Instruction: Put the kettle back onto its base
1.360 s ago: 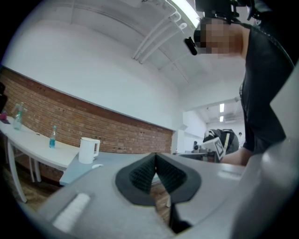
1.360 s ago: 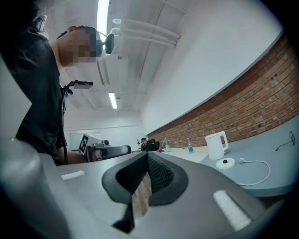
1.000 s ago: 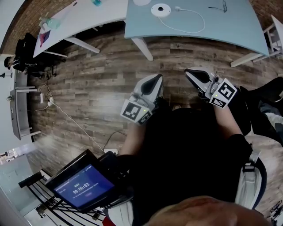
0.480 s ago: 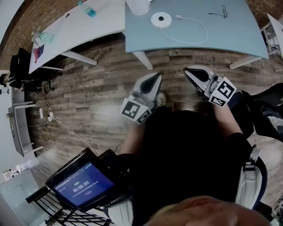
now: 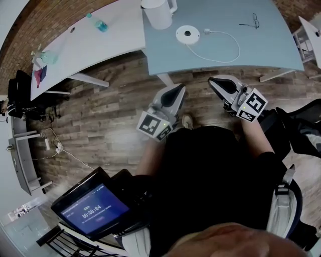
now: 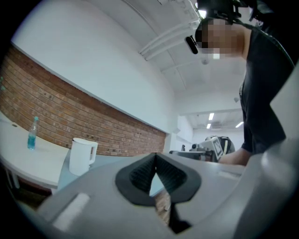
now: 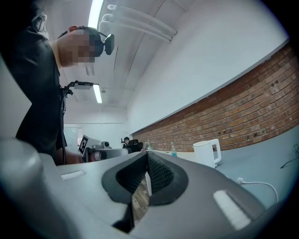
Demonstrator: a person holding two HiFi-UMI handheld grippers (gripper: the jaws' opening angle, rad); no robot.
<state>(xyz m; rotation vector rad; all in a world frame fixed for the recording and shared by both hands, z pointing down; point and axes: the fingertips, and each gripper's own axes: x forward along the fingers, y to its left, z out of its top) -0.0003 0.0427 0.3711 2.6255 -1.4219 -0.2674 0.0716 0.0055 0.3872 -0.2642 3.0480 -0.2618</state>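
The white kettle (image 5: 158, 12) stands upright on the light blue table (image 5: 261, 40), just left of its round white base (image 5: 187, 34). A white cable (image 5: 223, 47) loops away from the base. Both grippers hover over the wooden floor, short of the table's near edge and well apart from kettle and base. My left gripper (image 5: 175, 91) is shut with nothing in it, and my right gripper (image 5: 216, 82) is shut and empty too. The left gripper view shows the kettle (image 6: 82, 156) far ahead on the left. In the right gripper view the kettle (image 7: 207, 152) sits far ahead on the right.
A pair of glasses (image 5: 249, 22) lies on the blue table to the right of the base. A white table (image 5: 85, 45) adjoins on the left with a blue-capped bottle (image 5: 98, 23). Desk legs (image 5: 163, 79) stand under the near edge. A tablet (image 5: 93, 205) hangs at the person's left.
Both tables have slid closer in the head view, and the kettle has come fully into sight at the top. The grippers have travelled toward the table, both still shut.
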